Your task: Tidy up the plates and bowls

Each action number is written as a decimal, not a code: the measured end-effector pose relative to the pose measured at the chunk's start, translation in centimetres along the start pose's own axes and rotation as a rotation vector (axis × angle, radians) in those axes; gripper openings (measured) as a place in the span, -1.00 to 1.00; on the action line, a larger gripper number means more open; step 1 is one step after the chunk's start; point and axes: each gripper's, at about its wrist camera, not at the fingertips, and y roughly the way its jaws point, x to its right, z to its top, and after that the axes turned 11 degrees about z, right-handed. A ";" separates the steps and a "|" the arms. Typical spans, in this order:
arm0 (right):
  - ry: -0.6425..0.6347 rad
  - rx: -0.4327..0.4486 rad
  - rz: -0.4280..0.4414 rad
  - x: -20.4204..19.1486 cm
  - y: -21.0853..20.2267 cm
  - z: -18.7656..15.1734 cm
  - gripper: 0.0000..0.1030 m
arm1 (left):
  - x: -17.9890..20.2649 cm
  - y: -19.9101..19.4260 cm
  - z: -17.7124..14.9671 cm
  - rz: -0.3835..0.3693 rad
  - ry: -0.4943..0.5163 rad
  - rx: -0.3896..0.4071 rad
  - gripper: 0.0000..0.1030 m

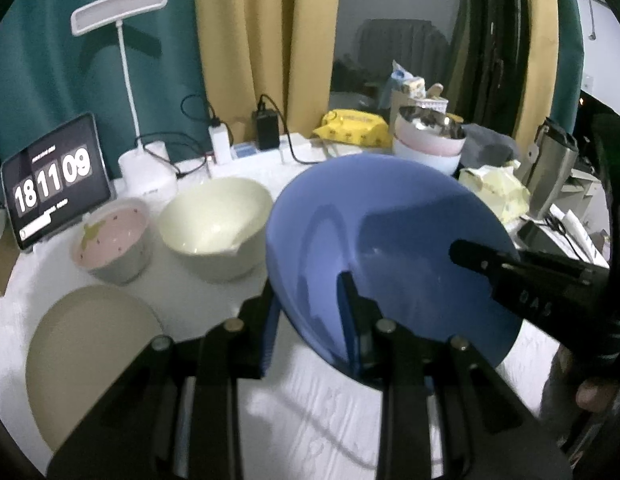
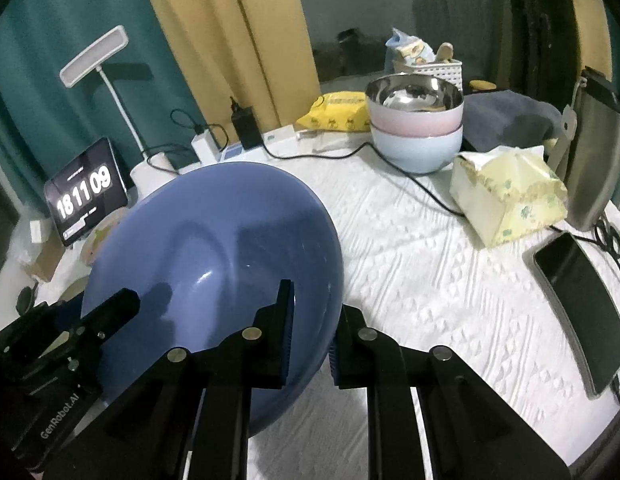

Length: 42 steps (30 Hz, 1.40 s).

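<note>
Ahead of me a white desk lamp [image 1: 122, 80] stands beside a tablet [image 1: 56, 180] showing a clock, chargers [image 1: 246, 134] plugged in behind them. A yellow wipes pack [image 2: 335, 114] lies against the curtains [image 1: 262, 40]. On my right a tissue box [image 2: 505, 196] sits near a phone [image 2: 581, 308] on the white counter [image 2: 429, 280].

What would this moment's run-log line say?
stage: carrying | held: blue bowl, tilted, off the table | left gripper: clamped on rim | right gripper: clamped on opposite rim
</note>
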 end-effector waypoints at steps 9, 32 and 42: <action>-0.011 -0.057 -0.003 -1.1 0.3 -1.4 -0.61 | -1.0 0.0 -2.3 -0.009 -0.029 -0.056 -0.45; -0.026 -0.041 -0.055 -2.5 -1.2 -1.1 -0.28 | -4.1 -1.8 -2.7 -0.033 -0.089 -0.059 -0.30; -0.077 0.000 -0.065 -4.4 -2.0 0.4 -0.28 | -7.0 -3.0 -1.3 0.004 -0.138 -0.005 -0.27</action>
